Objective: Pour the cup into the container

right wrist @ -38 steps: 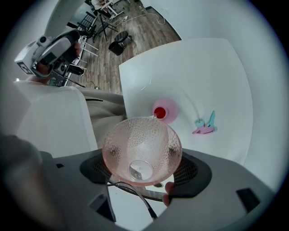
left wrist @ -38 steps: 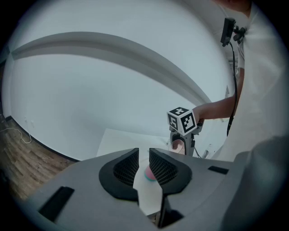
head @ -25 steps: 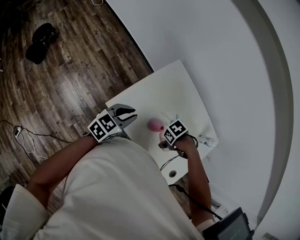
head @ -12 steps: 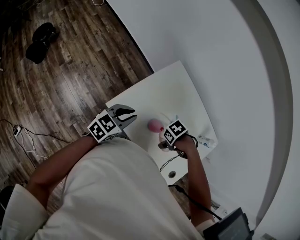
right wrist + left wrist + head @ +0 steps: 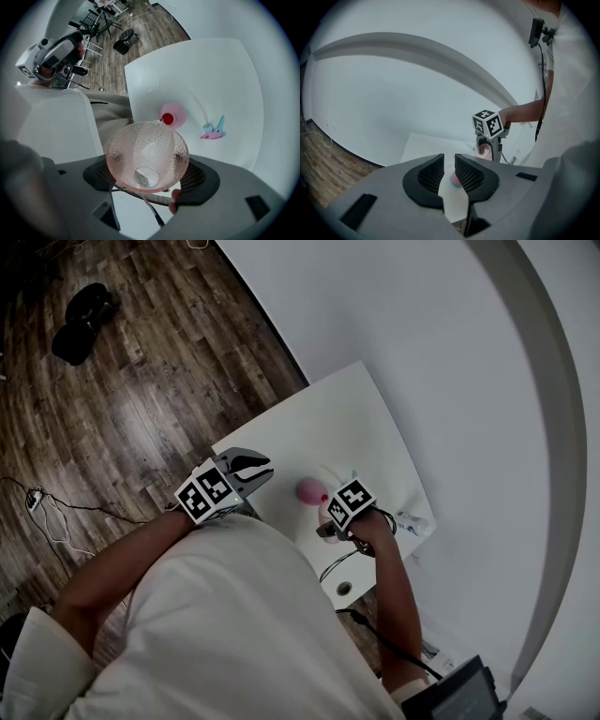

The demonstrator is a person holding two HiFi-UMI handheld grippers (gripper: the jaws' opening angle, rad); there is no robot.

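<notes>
Cup [image 5: 146,154] | held in right gripper [image 5: 148,172] | near container [image 5: 172,115] | left gripper [image 5: 449,166] empty

We wear a white short-sleeved shirt [image 5: 225,615]. Our left gripper [image 5: 449,165] and right gripper [image 5: 149,161] share the same matte grey shell, and their black jaw pads [image 5: 430,175] are patterned in a fine mesh. Each carries a marker cube [image 5: 204,495] with white faces printed in black squares. A thin black cable [image 5: 542,70] runs down the shirt front from a small black unit [image 5: 536,30] clipped high on it.
</notes>
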